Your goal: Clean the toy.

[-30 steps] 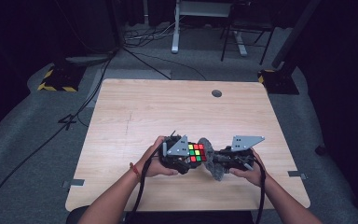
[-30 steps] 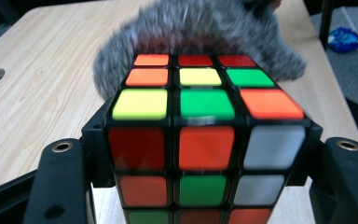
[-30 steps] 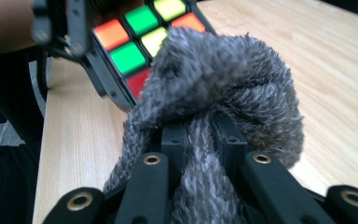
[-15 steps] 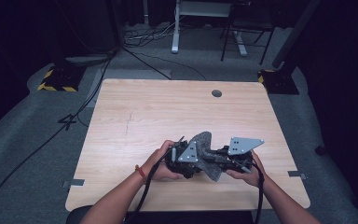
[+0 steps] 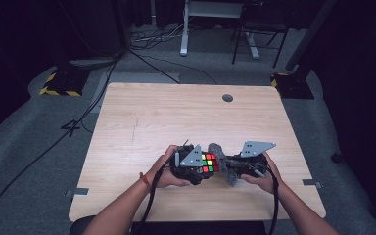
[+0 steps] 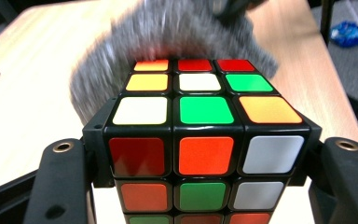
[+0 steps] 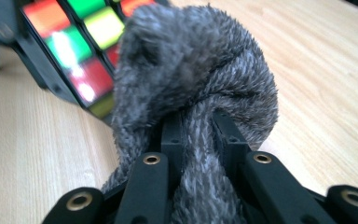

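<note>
A scrambled puzzle cube (image 5: 208, 163) with coloured stickers is clamped between the jaws of my left gripper (image 5: 196, 169), near the table's front edge. In the left gripper view the cube (image 6: 204, 140) sits squarely between the two black jaws, its top face showing red, yellow, white, green and orange squares. My right gripper (image 5: 232, 168) is shut on a grey fuzzy cloth (image 5: 220, 161). In the right gripper view the bunched cloth (image 7: 196, 93) presses against the cube (image 7: 74, 46). The cloth (image 6: 168, 37) lies over the cube's far side.
The wooden table (image 5: 176, 117) has a round cable hole (image 5: 227, 98) near its far edge. Cables and a desk frame (image 5: 210, 19) stand on the dark floor behind. Both of the person's hands hold the grippers close together.
The left gripper's grey plate swung across over the cube half a second ago and has come back, so the cube's coloured face shows again. The cloth has shifted against the cube.
</note>
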The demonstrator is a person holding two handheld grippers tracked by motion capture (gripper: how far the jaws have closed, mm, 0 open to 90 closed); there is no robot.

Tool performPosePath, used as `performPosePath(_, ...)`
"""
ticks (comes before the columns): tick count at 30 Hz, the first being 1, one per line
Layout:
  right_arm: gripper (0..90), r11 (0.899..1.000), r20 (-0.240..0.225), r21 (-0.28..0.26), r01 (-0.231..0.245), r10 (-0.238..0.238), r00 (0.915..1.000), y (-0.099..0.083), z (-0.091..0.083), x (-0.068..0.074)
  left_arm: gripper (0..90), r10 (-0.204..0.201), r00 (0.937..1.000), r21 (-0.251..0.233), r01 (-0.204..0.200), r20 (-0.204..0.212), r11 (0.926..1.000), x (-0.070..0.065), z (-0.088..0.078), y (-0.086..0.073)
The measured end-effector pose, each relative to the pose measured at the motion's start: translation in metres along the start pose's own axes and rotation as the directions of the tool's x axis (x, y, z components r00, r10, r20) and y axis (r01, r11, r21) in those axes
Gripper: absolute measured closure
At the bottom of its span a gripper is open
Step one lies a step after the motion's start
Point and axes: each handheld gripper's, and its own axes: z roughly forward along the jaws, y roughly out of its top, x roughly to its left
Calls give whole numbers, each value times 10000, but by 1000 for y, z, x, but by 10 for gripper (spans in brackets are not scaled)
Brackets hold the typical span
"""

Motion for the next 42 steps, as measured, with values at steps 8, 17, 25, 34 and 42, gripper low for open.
performPosePath(8, 777, 9974, -855, -704, -171, 110, 9963, 2, 0, 4, 330, -233, 9996, -128, 235, 129, 9996, 3, -1, -4)
performPosePath(17, 778, 9906, -1025, -1370, 19, -160, 9946, 8, -7, 10, 329, 87, 10000, 294, -85, -49, 9995, 1, 5, -4)
performPosePath(25, 779, 9924, -832, -1215, 213, -316, 9960, 11, -7, 11, 332, 56, 9998, 220, -52, -182, 9997, 0, 4, -1)
performPosePath(34, 780, 9993, -568, 351, -107, 127, 9983, -2, 11, 5, 332, -31, 10000, -361, 28, -79, 9993, 1, -7, 3)
performPosePath(42, 779, 9975, -714, 694, -155, 205, 9972, -2, 18, 8, 333, 18, 9994, -792, 10, 352, 9969, -2, -11, 7)
